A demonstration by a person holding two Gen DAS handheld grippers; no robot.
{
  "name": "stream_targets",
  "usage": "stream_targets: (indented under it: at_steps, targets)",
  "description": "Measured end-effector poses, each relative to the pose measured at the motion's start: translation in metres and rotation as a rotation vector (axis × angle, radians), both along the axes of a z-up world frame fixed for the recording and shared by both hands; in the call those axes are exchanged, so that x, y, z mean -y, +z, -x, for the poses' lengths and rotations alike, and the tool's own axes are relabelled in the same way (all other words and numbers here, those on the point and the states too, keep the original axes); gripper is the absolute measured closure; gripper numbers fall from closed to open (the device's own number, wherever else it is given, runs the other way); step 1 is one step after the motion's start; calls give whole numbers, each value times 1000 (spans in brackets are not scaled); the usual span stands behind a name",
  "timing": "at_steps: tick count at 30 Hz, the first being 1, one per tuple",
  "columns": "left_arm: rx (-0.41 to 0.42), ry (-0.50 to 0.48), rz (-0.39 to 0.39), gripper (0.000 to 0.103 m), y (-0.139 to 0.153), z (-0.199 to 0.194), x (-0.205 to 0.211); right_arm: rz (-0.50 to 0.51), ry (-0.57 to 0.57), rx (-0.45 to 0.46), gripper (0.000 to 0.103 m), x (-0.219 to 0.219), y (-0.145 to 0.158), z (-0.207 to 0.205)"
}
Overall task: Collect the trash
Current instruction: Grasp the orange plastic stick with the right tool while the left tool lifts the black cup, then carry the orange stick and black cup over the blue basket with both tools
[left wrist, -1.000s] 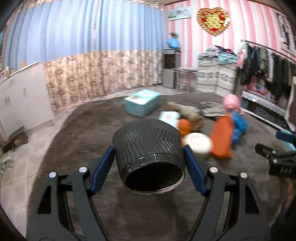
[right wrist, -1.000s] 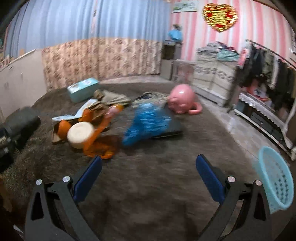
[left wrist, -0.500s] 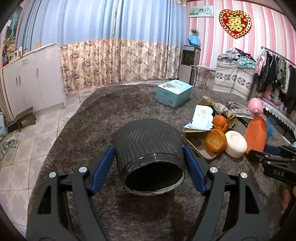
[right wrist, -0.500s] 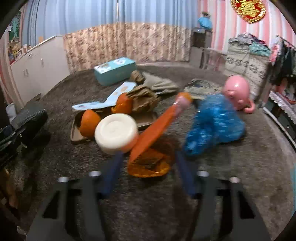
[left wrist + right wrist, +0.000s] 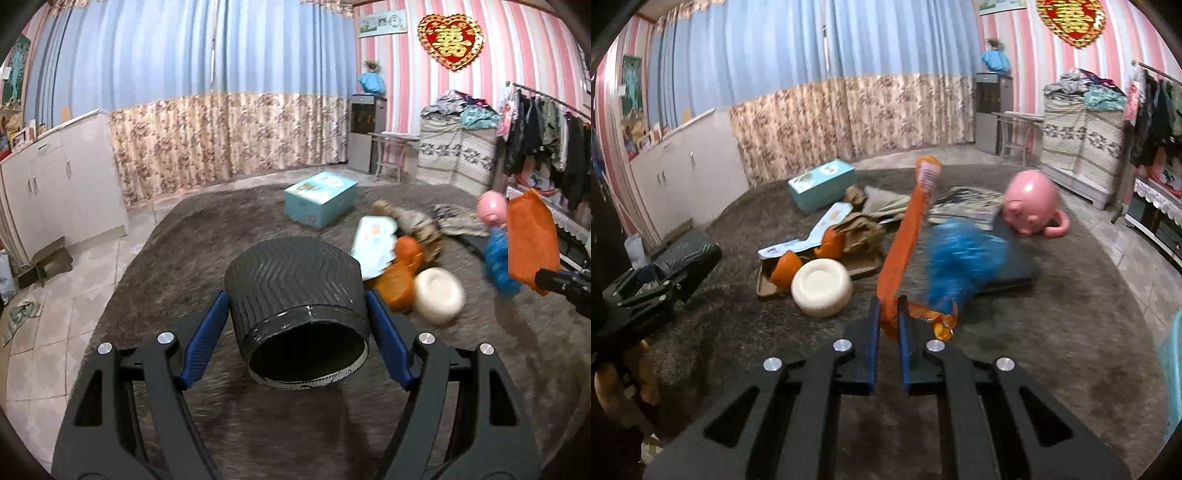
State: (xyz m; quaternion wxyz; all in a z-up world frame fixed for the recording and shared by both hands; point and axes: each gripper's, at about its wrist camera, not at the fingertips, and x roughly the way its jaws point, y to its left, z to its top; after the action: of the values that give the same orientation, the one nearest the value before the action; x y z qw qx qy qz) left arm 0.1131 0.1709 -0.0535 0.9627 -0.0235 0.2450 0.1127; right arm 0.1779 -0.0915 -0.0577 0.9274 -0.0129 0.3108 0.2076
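Note:
My left gripper is shut on a black ribbed bin, its open mouth facing the camera, held above the brown carpet. My right gripper is shut on an orange snack wrapper and holds it up off the carpet; the wrapper also shows in the left wrist view. On the carpet lie orange peels on a brown tray, a white bowl upside down, a crumpled blue bag and brown paper.
A teal box and a pink piggy bank sit farther back on the carpet. A light blue basket is at the right edge. White cabinets stand left, a clothes rack right.
My right gripper has closed on the orange wrapper and lifted it off the carpet. My left gripper still holds the bin and has shifted its view slightly.

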Motion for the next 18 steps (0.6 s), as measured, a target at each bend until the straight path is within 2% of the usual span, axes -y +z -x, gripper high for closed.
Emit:
stream_targets:
  at_steps: [3,9,18]
  targets:
    - [26,-38,-12,29,13,-1,24,-16,-42,14,93,25,7,9]
    - [75,-158,-16,29,35,-12,90,-58,-215,66,93,106,31,26]
    - [117,-383,32,29,51,-37,201,23,-520,128,93,227,45,63]
